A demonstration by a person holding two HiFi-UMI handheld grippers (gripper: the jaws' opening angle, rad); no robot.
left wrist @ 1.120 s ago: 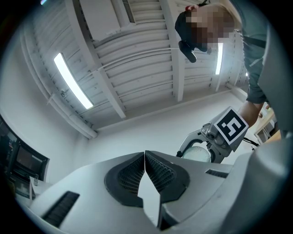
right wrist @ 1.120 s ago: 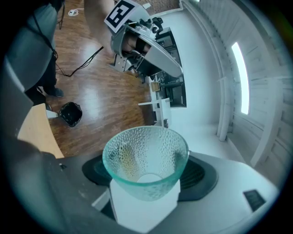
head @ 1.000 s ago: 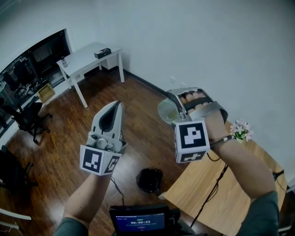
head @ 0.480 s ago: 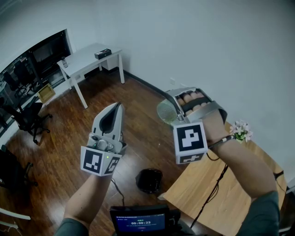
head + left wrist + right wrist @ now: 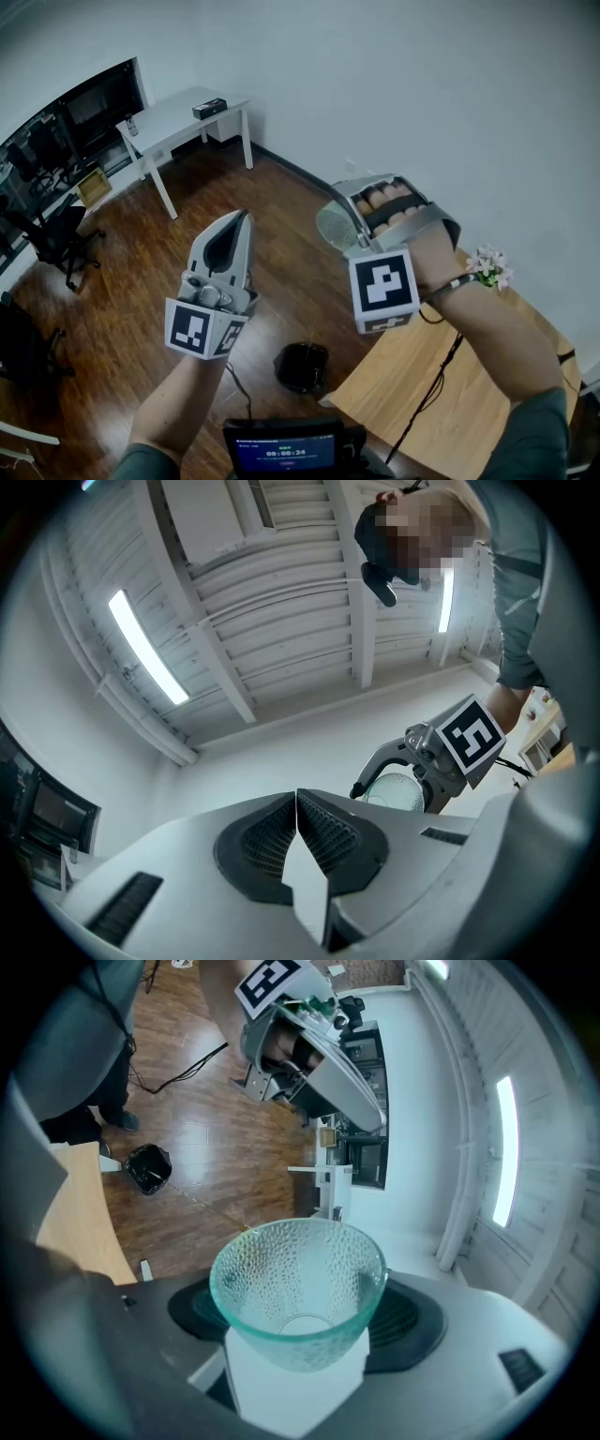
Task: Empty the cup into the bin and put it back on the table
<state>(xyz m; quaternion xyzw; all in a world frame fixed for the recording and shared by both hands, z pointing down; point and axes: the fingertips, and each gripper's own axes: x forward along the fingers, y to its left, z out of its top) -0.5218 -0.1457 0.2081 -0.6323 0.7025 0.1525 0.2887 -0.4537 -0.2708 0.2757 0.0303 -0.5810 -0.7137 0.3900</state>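
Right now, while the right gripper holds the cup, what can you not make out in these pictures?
Bin contents: dark inside in the head view, too small in the right gripper view.
Cup: the head view shows only part; the right gripper hides the rest.
Table: cut off by the head view's edge and partly behind the arm.
Black item on the far white desk: too small to name.

The empty dimpled glass cup [image 5: 298, 1288] lies sideways in the right claw [image 5: 300, 1321], far from the black bin [image 5: 303, 366].

Left tongs [image 5: 297, 797] closed, right tongs [image 5: 300, 1312] gripping
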